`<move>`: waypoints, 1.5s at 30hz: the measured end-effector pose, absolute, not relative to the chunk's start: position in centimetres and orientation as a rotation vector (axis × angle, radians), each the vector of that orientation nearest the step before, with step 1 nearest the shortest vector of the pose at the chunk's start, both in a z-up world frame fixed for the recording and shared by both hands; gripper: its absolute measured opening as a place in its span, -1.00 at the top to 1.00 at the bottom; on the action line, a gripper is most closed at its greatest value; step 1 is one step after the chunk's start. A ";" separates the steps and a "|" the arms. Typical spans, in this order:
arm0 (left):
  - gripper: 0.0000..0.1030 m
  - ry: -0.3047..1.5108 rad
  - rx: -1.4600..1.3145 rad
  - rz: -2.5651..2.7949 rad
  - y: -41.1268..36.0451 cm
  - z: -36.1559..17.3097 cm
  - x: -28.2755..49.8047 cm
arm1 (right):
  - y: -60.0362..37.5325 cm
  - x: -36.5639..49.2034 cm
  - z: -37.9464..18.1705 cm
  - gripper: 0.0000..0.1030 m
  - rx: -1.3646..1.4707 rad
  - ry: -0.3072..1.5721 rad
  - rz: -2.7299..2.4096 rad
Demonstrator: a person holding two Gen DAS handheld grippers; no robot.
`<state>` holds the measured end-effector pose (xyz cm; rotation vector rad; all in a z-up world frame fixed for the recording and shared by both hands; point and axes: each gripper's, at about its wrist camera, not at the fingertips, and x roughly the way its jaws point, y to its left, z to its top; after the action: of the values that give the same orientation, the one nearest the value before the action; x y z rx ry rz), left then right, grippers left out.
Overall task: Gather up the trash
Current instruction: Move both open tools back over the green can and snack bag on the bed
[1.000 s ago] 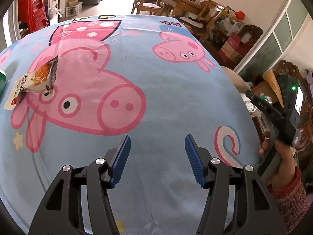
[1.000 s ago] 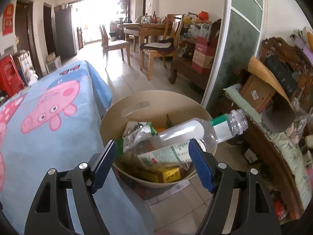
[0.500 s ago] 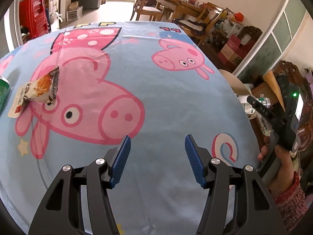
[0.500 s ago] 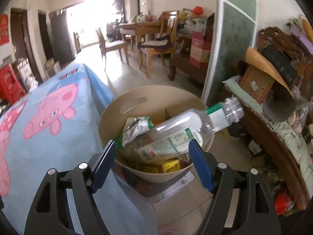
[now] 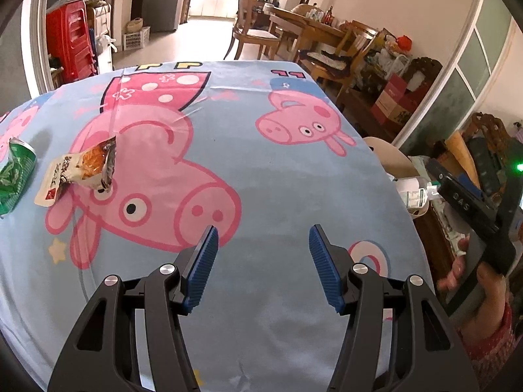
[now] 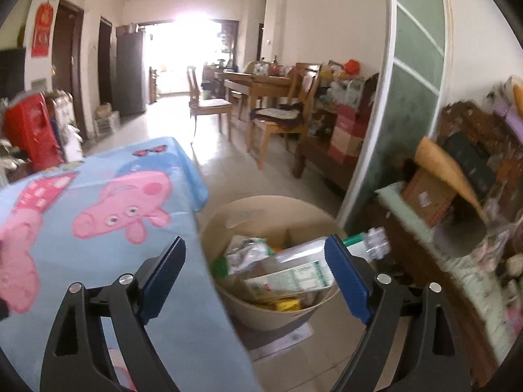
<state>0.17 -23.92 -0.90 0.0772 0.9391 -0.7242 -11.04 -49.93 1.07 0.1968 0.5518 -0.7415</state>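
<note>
Wrappers left on the surface, both claws empty.

Nearest, the left claw (image 5: 261,261) hangs half-spread over bare cloth; the right claw (image 6: 258,274), whose jaws have just been opening, stands wide and holds nothing above the bin (image 6: 228,297), where the plastic bottle (image 6: 313,251) lies. Farther off, at the surface's left edge, the snack wrapper (image 5: 81,170) and green packet (image 5: 14,173) look light, crinkly and slippery; pinching a flat sealed end seems safest.

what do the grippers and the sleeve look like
Both grippers, left and right, have black frames with triangular cut-outs, silver screws and ribbed blue pads. The right one's black handle bears white letters and a green light. The sleeve is red, patterned knit.
</note>
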 end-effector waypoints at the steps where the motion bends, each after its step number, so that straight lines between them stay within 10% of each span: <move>1: -0.12 0.930 0.084 -0.716 -24.0 -0.7 0.0 | -50.0 -11.3 1.1 -0.62 0.228 0.560 -0.723; 18: -0.88 0.837 0.114 -0.636 -22.7 1.6 -0.8 | -48.4 -11.2 0.8 -0.62 0.360 0.628 -0.594; 39: -0.88 0.772 0.058 -0.534 -15.0 2.8 2.3 | -44.3 -9.7 0.4 -0.60 0.372 0.684 -0.499; 45: -0.76 0.814 -0.046 -0.399 -6.1 2.0 6.2 | -40.8 -5.9 -0.8 -0.03 0.356 0.755 -0.371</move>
<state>6.21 -6.13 1.97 -0.0462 0.8144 -0.3992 -5.87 -40.85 -0.77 0.3558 0.7553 -0.3710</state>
